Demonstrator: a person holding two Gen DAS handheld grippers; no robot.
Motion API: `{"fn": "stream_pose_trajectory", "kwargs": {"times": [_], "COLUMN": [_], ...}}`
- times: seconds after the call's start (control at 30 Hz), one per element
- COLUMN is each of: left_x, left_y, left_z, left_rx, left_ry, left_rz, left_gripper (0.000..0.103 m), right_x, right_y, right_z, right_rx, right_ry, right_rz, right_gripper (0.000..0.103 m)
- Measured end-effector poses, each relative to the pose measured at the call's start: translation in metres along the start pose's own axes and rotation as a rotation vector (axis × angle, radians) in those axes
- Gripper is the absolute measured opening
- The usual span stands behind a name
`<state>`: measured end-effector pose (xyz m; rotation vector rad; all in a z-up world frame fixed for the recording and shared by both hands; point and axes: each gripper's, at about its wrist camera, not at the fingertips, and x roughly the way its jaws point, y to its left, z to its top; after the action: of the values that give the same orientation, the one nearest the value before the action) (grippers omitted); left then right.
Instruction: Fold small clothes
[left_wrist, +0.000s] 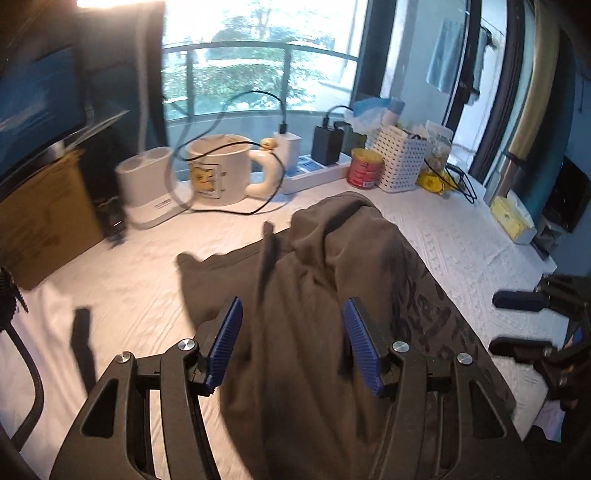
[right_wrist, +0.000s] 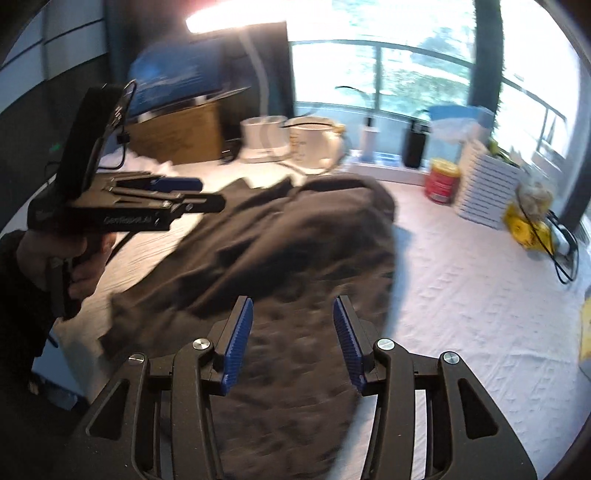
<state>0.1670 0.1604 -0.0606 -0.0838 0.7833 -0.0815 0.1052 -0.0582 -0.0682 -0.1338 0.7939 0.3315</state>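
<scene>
A dark grey garment with printed lettering (left_wrist: 317, 280) lies loosely bunched on the white table cover (left_wrist: 129, 295). My left gripper (left_wrist: 291, 343) is open, its blue pads above the cloth and apart from it. My right gripper (right_wrist: 293, 339) is open over the near part of the same garment (right_wrist: 295, 236), holding nothing. The right gripper shows at the right edge of the left wrist view (left_wrist: 517, 321). The left gripper shows at the left of the right wrist view (right_wrist: 192, 192), held in a hand.
Along the far edge stand a white appliance (left_wrist: 144, 184), a large white mug (left_wrist: 221, 170), a power strip with chargers (left_wrist: 314, 170), a red tin (left_wrist: 364, 168), a white perforated basket (left_wrist: 400, 158) and black cables (left_wrist: 221, 122). A monitor on a cardboard box (left_wrist: 40, 218) stands left.
</scene>
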Motion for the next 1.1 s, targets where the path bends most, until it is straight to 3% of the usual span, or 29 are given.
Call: {"fn": "stream_pose_trajectory", "kwargs": {"times": [0.2,0.33,0.37,0.4,0.43,0.57,0.73,1.1], "left_x": [0.053,0.081,0.083,0.084,0.087,0.069,0.032,0.033], "left_y": [-0.013,-0.01,-0.01,-0.01,-0.01,-0.009,0.017,0.052], "left_z": [0.012,0.012,0.012,0.011,0.011,0.012,0.02,-0.001], "left_rx": [0.099,0.122,0.128,0.134,0.131,0.129,0.035,-0.065], "left_ry": [0.1,0.162,0.163,0.164,0.172,0.098,0.005,0.029], "left_rz": [0.036,0.043,0.04,0.03,0.019,0.056,0.109,0.125], "left_gripper": [0.047,0.047,0.04,0.015,0.005,0.004,0.004,0.004], "right_x": [0.024,0.039,0.042,0.047,0.049,0.063,0.08,0.123], "right_y": [-0.041,-0.062,-0.066,-0.07,-0.072,-0.083,-0.092,-0.109], "right_z": [0.012,0.02,0.023,0.027,0.029,0.04,0.056,0.084], "right_rx": [0.067,0.101,0.103,0.106,0.107,0.116,0.124,0.183], "right_ry": [0.023,0.038,0.039,0.041,0.042,0.052,0.056,0.088], "right_rz": [-0.048,-0.063,-0.064,-0.065,-0.066,-0.067,-0.054,-0.036], "right_gripper": [0.049,0.049,0.049,0.049,0.049,0.049,0.049,0.049]}}
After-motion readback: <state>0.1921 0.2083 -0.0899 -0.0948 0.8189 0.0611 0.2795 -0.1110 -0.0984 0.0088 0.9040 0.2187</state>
